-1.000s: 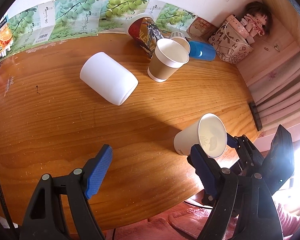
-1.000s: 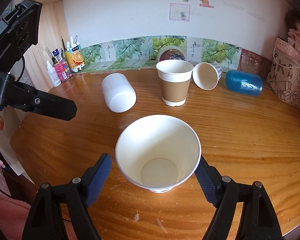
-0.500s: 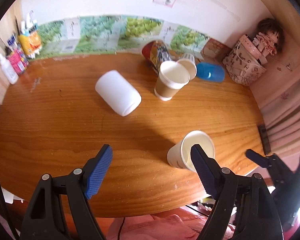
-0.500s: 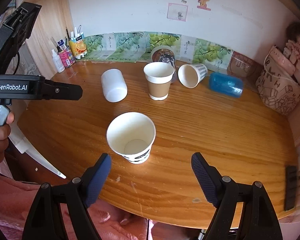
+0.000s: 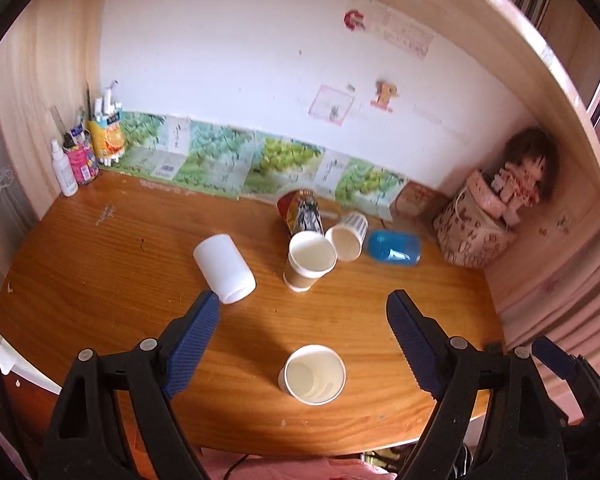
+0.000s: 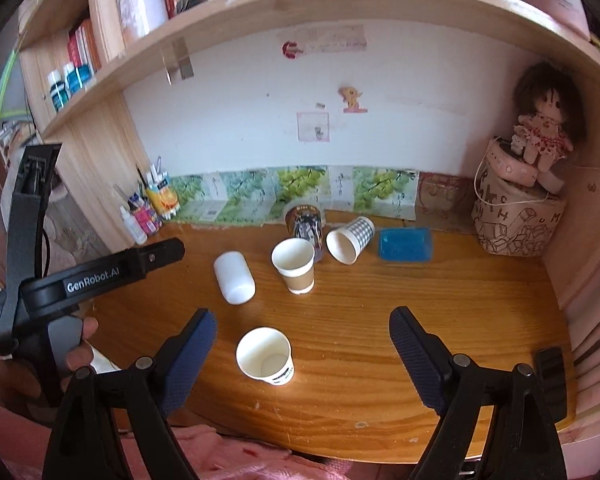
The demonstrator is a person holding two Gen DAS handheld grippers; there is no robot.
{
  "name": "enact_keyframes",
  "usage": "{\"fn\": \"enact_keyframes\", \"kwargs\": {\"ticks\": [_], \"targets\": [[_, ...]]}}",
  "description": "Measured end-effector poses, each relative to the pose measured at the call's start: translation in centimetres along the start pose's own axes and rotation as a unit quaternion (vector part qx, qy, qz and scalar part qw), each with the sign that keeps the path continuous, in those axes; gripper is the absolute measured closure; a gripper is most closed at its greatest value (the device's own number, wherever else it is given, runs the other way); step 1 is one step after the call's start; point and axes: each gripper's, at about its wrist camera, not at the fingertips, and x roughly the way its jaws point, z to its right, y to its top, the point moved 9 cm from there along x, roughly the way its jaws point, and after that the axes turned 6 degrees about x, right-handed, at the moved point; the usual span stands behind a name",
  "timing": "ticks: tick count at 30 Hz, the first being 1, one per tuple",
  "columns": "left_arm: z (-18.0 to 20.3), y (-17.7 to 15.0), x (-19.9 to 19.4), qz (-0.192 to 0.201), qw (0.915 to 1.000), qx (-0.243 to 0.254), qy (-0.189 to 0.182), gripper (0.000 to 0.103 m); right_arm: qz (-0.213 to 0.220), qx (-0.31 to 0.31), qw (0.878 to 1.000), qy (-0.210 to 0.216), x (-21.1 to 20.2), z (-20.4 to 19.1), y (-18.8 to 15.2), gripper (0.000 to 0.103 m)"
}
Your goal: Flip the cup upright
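A white paper cup [image 5: 313,374] [image 6: 266,356] stands upright near the desk's front edge, free of both grippers. My left gripper [image 5: 302,334] is open and empty, held high above the desk. My right gripper [image 6: 302,344] is open and empty, raised and behind the cup. A brown-sleeved cup [image 5: 309,261] [image 6: 295,265] stands upright mid-desk. A white cup [image 5: 224,269] [image 6: 234,277], a checked cup [image 5: 347,237] [image 6: 350,239], a printed cup [image 5: 302,213] [image 6: 306,222] and a blue cup [image 5: 394,247] [image 6: 405,244] lie on their sides.
The wooden desk [image 5: 100,264] [image 6: 440,312] sits in an alcove under a bookshelf [image 6: 260,20]. Bottles and pens [image 5: 84,152] [image 6: 148,208] stand at the back left. A patterned bag with a doll [image 5: 496,208] [image 6: 528,200] fills the back right corner. The left gripper's body [image 6: 60,280] shows at left.
The right gripper let go of the white paper cup, which now stands upright on the desk. Both grippers pulled back and up, away from the desk.
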Motion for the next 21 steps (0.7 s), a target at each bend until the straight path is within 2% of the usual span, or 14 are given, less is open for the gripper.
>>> {"fn": "enact_keyframes", "kwargs": {"ticks": [2,5,8,11,14,21], "targets": [[0.4,0.3,-0.9,0.019,0.9997,-0.004,0.013,0.014,0.024,0.005,1.000,-0.005,-0.5,0.5,0.5,0.014],[0.7,0.1,-2.0,0.047,0.9982,-0.005,0.038,0.004,0.046,0.029,0.998,-0.016,-0.9,1.8,0.4,0.014],[0.8,-0.6,-2.7,0.056,0.9968,-0.012,0.056,0.004,0.053,0.048,0.997,-0.039,-1.2,3.3,-0.3,0.014],[1.5,-1.1,-3.5,0.074,0.9935,0.006,0.086,0.003,0.065,0.025,0.996,-0.061,-1.4,3.8,-0.8,0.014],[2.5,-1.4,-4.4,0.095,0.9900,0.030,0.101,0.003,0.053,0.025,0.998,-0.031,-1.2,3.6,-1.6,0.014],[3.8,-2.2,-5.6,0.124,0.9822,0.051,0.132,0.000,0.036,0.010,0.999,-0.010,-0.9,3.4,-2.6,0.014]]}}
